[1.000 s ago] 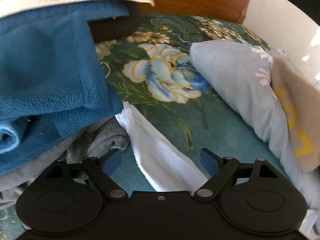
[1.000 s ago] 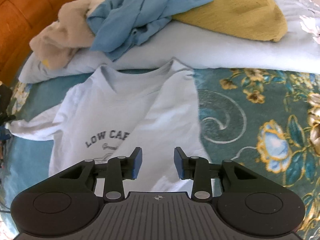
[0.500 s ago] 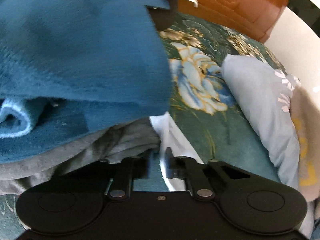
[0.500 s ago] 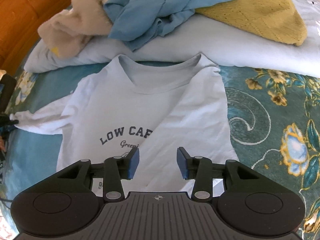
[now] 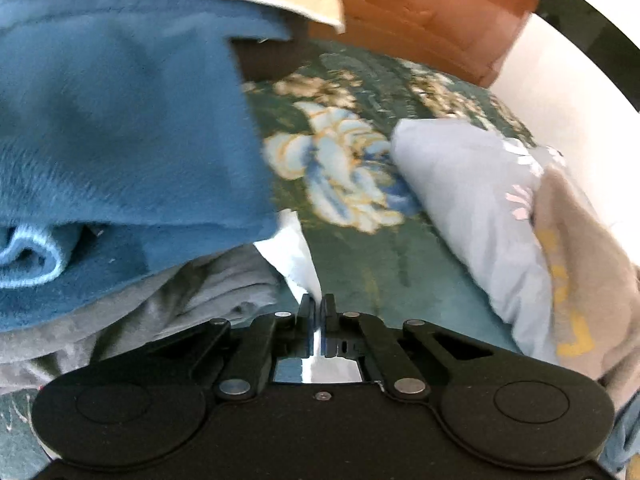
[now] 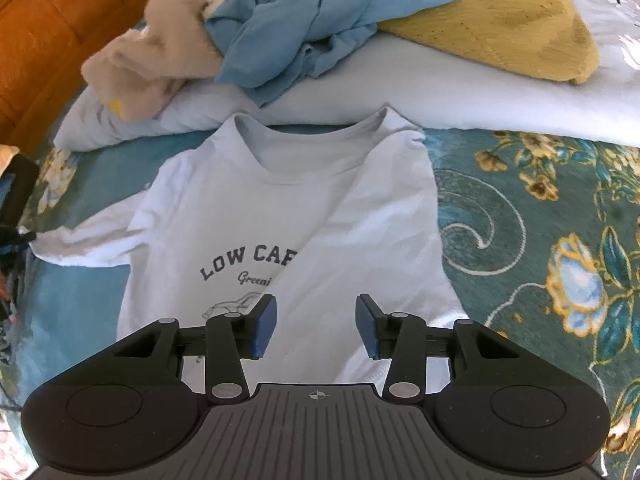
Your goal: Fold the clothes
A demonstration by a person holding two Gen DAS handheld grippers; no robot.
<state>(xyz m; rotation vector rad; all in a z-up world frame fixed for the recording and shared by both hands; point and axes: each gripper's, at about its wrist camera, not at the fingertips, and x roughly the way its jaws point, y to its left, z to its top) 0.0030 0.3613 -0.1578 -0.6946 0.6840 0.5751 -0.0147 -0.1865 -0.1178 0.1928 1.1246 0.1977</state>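
The white shirt (image 6: pixel 304 216) has one side folded; left claw (image 5: pixel 318 306) pinches its sleeve (image 5: pixel 296 256), right claw (image 6: pixel 316 326) hangs apart.

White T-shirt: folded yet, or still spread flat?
Partly folded. The white T-shirt has its right side turned inward, covering the end of the chest print; its other sleeve still lies spread on the bedspread.

My left gripper (image 5: pixel 318 308): matte black housing, two round bosses at 8 and 4 o'clock, silver pivot screws on black linkage arms. Right gripper (image 6: pixel 316 326): same black build, blue pads (image 6: pixel 265 330), ribbed grey centre plate with a small crosshair mark at 12 o'clock.
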